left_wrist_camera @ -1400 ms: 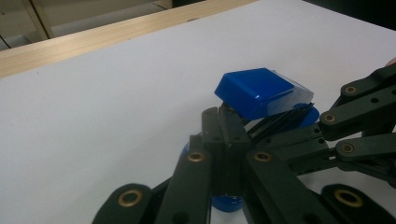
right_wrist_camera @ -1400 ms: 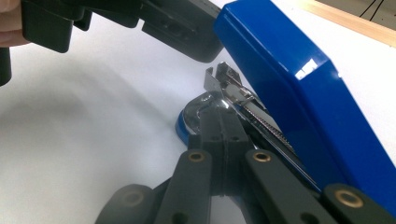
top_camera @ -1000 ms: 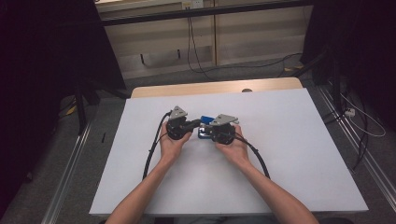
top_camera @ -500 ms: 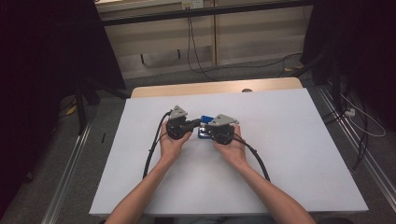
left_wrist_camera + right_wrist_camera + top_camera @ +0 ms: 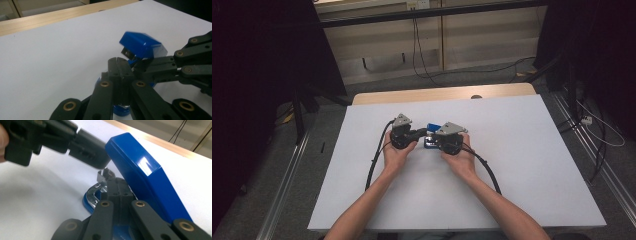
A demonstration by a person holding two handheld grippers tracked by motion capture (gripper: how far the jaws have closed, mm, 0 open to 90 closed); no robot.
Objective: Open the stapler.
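Both hands' tools barely shifted, blue stapler (image 5: pixel 431 127) lid now raised slightly

From my left gripper (image 5: pixel 117 65), I see its two black jaws pressed together over a blue stapler (image 5: pixel 141 47) with its top raised, on a white table (image 5: pixel 50 57). The right gripper (image 5: pixel 160 67) reaches in from the right, beside the stapler.

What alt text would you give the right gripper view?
A blue stapler with its top swung open fills the frame, and the right gripper has its black jaws closed at its metal inside. The left gripper reaches in from upper left over the white table.
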